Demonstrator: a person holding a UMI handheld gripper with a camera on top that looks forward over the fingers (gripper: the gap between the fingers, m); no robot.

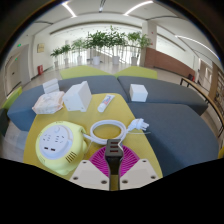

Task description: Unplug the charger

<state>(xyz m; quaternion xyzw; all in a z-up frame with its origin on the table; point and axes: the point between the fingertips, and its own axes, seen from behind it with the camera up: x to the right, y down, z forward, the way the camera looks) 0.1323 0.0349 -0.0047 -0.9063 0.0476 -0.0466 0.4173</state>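
My gripper (pixel 112 160) is low over the near end of a yellow table (pixel 125 108). Its fingers are shut on a small dark charger (pixel 113 149), which stands upright between the pink pads (pixel 97 160). A white cable (pixel 103 127) loops on the table just ahead of the fingers and ends in a white plug (pixel 141 125). A round pale yellow-green power socket (pixel 60 146) lies to the left of the fingers, apart from the charger. Whether the cable joins the charger is hidden by the fingers.
White boxes (pixel 77 96) (pixel 48 101) (pixel 138 92) and a small white device (pixel 105 102) sit farther back on the table. Grey sofas (pixel 185 125) flank the table. Potted plants (pixel 100 42) line the far wall.
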